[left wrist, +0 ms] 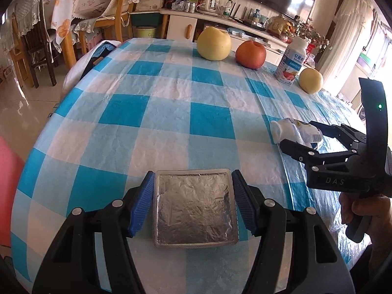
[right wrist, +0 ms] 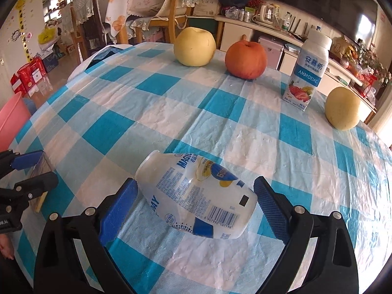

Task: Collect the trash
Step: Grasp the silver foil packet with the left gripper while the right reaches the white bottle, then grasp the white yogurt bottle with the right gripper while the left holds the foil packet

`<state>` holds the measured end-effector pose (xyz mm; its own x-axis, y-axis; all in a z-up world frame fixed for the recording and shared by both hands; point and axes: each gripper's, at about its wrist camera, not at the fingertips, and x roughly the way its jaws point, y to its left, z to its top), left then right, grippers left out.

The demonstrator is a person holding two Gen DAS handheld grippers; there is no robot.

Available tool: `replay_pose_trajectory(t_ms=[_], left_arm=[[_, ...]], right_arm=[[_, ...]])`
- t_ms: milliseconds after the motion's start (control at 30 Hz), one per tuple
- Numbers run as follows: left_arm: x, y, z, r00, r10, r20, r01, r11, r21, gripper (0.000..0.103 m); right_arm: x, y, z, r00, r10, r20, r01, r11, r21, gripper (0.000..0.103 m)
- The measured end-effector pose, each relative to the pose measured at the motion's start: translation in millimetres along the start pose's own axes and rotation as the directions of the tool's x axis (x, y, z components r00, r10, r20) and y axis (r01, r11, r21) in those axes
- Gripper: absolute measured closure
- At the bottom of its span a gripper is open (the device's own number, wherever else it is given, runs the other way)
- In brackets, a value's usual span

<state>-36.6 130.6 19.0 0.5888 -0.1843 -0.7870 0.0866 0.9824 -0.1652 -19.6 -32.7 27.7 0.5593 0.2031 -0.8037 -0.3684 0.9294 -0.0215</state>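
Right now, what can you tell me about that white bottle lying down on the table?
The white bottle is a small plastic drink bottle lying on its side on the blue-and-white checked tablecloth. Its narrow neck points away towards the left; no cap is visible. The wrap label is white and blue with yellow patches, small print and a barcode. It looks a bit crumpled. The right gripper straddles it: one blue pad sits by the neck side, the other stands just clear of the base.

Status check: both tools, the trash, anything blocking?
Left tool shut on foil tray. Right tool open, straddling fallen bottle, pads not clamped. Fruit and upright yogurt bottle stand far back; nothing blocking.
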Motion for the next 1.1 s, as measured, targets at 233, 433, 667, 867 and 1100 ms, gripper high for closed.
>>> replay_pose_trajectory(t_ms=[233, 433, 667, 867, 1100], left_arm=[[-2, 5, 2, 1.000, -0.001, 0.011, 0.002, 1.000, -0.027, 0.039], [-4, 7, 2, 1.000, -0.001, 0.020, 0.002, 0.999, -0.038, 0.039], [-6, 9, 3, 1.000, 0.001, 0.024, 0.000, 0.999, -0.044, 0.039], [-6, 9, 4, 1.000, 0.001, 0.022, 0.000, 0.999, -0.045, 0.039], [-9, 14, 5, 0.999, -0.002, 0.033, 0.004, 0.998, -0.070, 0.039]], right_arm=[[-10, -1, -6, 0.965, 0.252, -0.069, -0.247, 0.966, 0.073, 0.008], [-25, 13, -6, 0.980, 0.196, -0.024, -0.197, 0.980, -0.012, 0.008], [-21, 26, -7, 0.999, 0.006, 0.047, 0.002, 0.986, -0.166, 0.008], [-5, 23, -6, 0.999, -0.009, 0.034, 0.015, 0.984, -0.180, 0.008], [3, 10, -5, 0.996, 0.089, -0.015, -0.090, 0.994, -0.067, 0.021]])
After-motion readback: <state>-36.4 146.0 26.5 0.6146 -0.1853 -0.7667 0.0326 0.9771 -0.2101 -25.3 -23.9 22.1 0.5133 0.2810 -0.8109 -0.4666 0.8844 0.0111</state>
